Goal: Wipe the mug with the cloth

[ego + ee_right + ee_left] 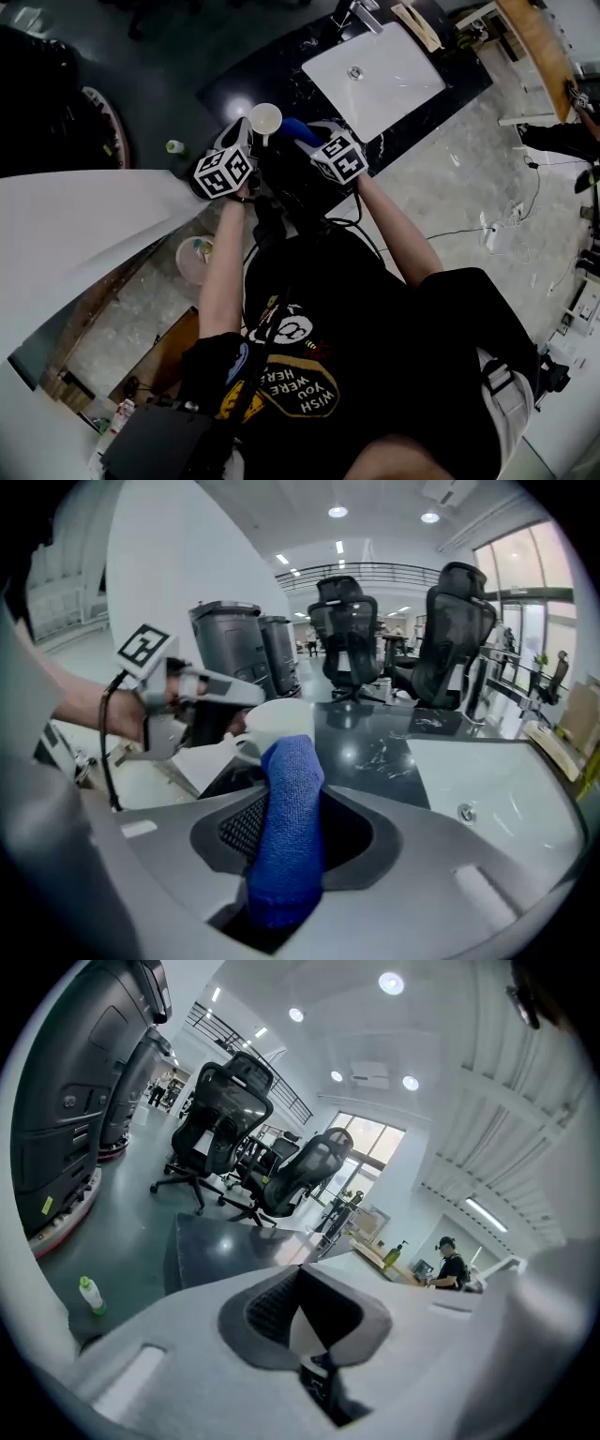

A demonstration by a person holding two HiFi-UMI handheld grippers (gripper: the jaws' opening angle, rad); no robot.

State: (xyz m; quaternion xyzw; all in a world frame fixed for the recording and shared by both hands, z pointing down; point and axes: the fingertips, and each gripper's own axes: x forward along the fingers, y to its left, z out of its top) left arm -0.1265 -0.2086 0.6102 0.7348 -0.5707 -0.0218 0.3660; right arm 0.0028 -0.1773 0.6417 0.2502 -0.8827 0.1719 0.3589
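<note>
A white mug (265, 120) hangs in the air over the dark counter, its mouth turned up toward the head view. My left gripper (247, 142) is shut on it from the left. In the left gripper view only a white sliver of the mug (302, 1324) shows between the jaws of the left gripper (306, 1327). My right gripper (286, 832) is shut on a rolled blue cloth (289, 822), which stands up between its jaws. The cloth's tip (298, 131) meets the side of the mug (278, 722). The right gripper (307, 141) is just right of the mug.
A white sink basin (375, 70) with a faucet (361, 14) is set in the dark counter (246, 82) beyond the grippers. A small green bottle (174, 147) stands on the floor at left. A large white panel (84, 225) lies left. Office chairs (352, 635) stand behind the counter.
</note>
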